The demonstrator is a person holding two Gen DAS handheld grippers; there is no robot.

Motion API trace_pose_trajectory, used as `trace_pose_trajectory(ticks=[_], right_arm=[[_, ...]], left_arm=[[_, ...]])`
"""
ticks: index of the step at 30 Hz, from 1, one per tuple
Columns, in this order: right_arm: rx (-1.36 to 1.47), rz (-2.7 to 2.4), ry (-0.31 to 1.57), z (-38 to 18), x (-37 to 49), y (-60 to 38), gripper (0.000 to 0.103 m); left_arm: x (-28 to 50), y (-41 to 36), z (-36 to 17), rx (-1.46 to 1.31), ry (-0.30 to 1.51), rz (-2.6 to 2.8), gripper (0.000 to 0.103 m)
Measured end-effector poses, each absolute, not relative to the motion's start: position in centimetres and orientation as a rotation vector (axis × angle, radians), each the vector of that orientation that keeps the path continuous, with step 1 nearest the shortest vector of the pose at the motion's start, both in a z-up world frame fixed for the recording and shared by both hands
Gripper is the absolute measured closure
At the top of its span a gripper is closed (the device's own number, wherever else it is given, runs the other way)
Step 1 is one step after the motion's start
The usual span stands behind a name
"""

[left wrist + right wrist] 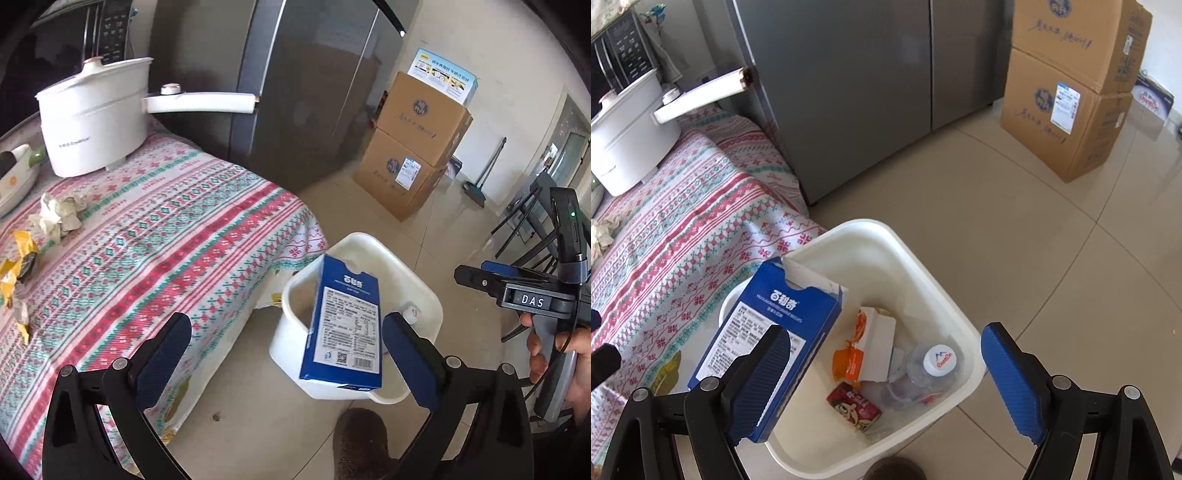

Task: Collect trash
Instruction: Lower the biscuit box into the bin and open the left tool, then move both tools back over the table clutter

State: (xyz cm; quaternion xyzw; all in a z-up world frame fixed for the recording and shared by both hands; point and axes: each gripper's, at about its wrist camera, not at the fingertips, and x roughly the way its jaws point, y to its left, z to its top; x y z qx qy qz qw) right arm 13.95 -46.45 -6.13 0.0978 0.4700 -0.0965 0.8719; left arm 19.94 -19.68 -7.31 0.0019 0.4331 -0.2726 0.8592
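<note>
A blue carton (343,325) with a white label hangs tilted over the near rim of the white bin (417,280) on the floor. No pad touches it. My left gripper (288,325) stands wide open above the bin, with the carton seen between its fingers but apart from both. My right gripper (884,332) is open too; the blue carton (783,325) lies just past its left finger. Inside the white bin (923,266) are a water bottle (938,360), an orange wrapper (847,363) and a red pack (855,406). Crumpled paper (59,218) and yellow wrappers (18,266) lie on the table.
The table with a patterned cloth (166,229) holds a white pot (92,114) with a long handle. A grey fridge (306,92) stands behind it. Stacked cardboard boxes (413,147), a broom (484,177) and a chair (532,229) are on the right. A hand (554,354) grips the right tool.
</note>
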Motion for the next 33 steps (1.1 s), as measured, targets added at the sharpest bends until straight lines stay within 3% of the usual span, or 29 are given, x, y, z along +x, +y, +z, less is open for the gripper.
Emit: trace_pose_trajectory(ticks=[6,15,26,30,33], right_arm=[[0.123,-0.113,1.030,-6.8,15.7,-41.2,0.015],[-0.257,0.013,1.158,-10.9,18.4,-30.0,0.015],[-0.696,-0.033,1.179,-16.7,19.5,-25.7,0.015],[-0.706,-0.136,1.173,-16.0,19.9,-28.1,0.015],[-0.538,-0.182,1.194,-14.3,20.4,-30.9,0.015]], left_arm=[[20.2,-14.4,-6.6,0.009,0.912,-0.459,0.000],[20.1,-7.2,-6.8,-0.017,0.934,-0.358,0.000],[20.0,-4.4,-7.6,-0.002,0.957,-0.335,0.000],[20.1,-4.2,-7.5,-0.009,0.955,-0.336,0.000],[20.2,-4.0,-7.4,-0.015,0.954,-0.333,0.000]])
